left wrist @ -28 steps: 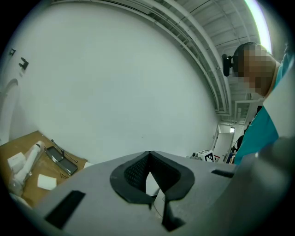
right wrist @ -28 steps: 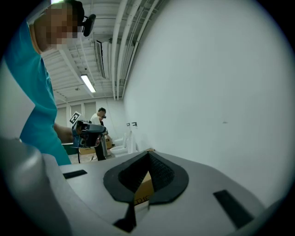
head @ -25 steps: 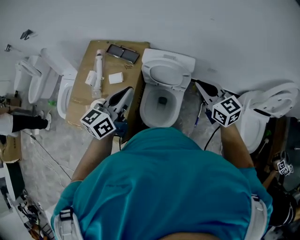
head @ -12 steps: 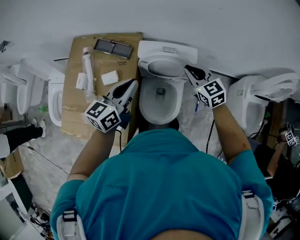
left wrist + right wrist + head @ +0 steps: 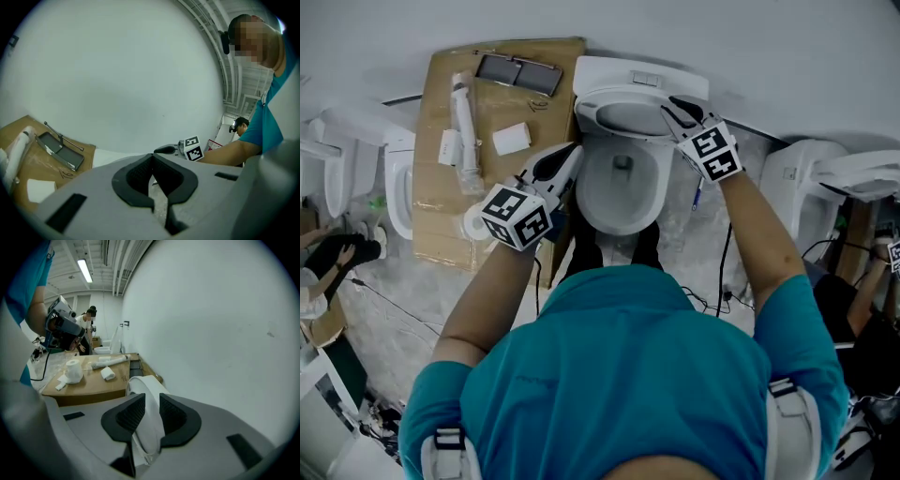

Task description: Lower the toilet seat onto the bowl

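The white toilet [image 5: 619, 183] stands against the wall with its seat [image 5: 623, 117] raised in front of the tank [image 5: 639, 75]. My right gripper [image 5: 675, 108] is at the seat's right rim. Its jaws have just been opening, and in the right gripper view they stand open on either side of the seat's white edge [image 5: 143, 385], which runs between the right gripper's [image 5: 151, 399] pads. My left gripper [image 5: 572, 152] hovers by the bowl's left rim; in the left gripper view the left gripper [image 5: 152, 159] is shut and empty.
A cardboard-covered block [image 5: 487, 187] left of the toilet carries a paper roll [image 5: 473, 223], a white tube [image 5: 461, 127] and a black tray [image 5: 517, 73]. More toilets stand at the left [image 5: 394, 178] and right [image 5: 811, 178]. A cable [image 5: 724, 262] trails on the floor.
Both grippers came forward and down to the toilet. The right one swung in from the toilet's right side to the raised seat's rim, and its jaws now stand apart.
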